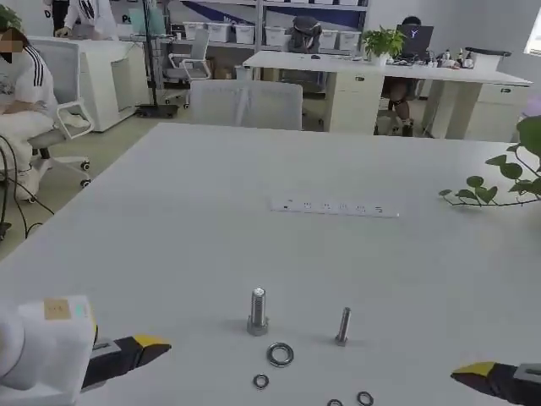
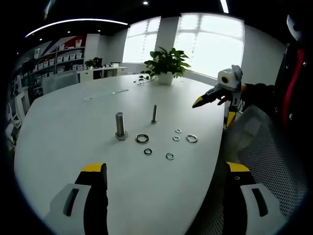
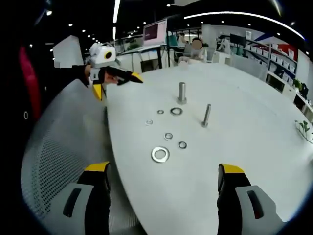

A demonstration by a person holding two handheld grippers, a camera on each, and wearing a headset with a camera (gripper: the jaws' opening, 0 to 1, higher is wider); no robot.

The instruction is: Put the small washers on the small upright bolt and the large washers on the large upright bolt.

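Presently nothing is placed: large bolt (image 1: 258, 311) and small bolt (image 1: 342, 326) stand bare and upright on the bench (image 1: 254, 186), two large washers (image 3: 160, 154) and four small washers (image 3: 168, 135) lie loose beside them, and left tool (image 2: 165, 169) and right tool (image 3: 164, 169), both wide and empty, hover at the near edge.

Shiny metal bolts (image 1: 258, 311) and washers (image 1: 280, 353) on smooth matt table (image 1: 211, 211)
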